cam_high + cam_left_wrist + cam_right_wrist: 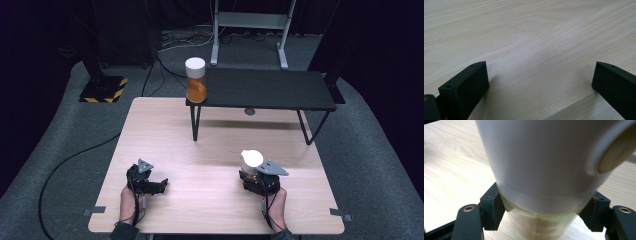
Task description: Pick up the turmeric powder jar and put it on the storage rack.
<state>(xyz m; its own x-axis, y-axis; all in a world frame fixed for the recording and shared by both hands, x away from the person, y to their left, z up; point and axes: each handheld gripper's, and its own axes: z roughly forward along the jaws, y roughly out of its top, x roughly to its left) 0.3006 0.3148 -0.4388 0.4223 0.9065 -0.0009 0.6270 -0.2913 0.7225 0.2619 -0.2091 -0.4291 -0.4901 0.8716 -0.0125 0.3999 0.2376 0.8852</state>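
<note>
Right claw (254,175) nearest, low on the counter (210,150), clenched around a jar (541,170): white lid on top, clear body below with pale tan stuff inside. In the right gripper view the two black jaws press the clear body just under the lid from both sides. The jar leans a bit toward the far side in the high view (251,161). A hand (274,205) holds the gripper from the near edge.

Left claw (159,184) sits left of that jar, well apart from it, released: jaws spread wide over bare wood in the left gripper view, nothing between them. Left hand (128,202) at the near edge.

Counter is light wood with visible grain, set on grey carpet (60,150). A low black shelf (265,89) on thin black legs stands across the far part of the counter, beyond the held jar. A second jar (195,80), white lid, orange contents, stands upright on the shelf's left end, far left of the held jar.

Room dark behind; grey metal stand legs (250,30), a yellow-black striped base plate (104,89) and cables (165,70) on the floor beyond the shelf.
</note>
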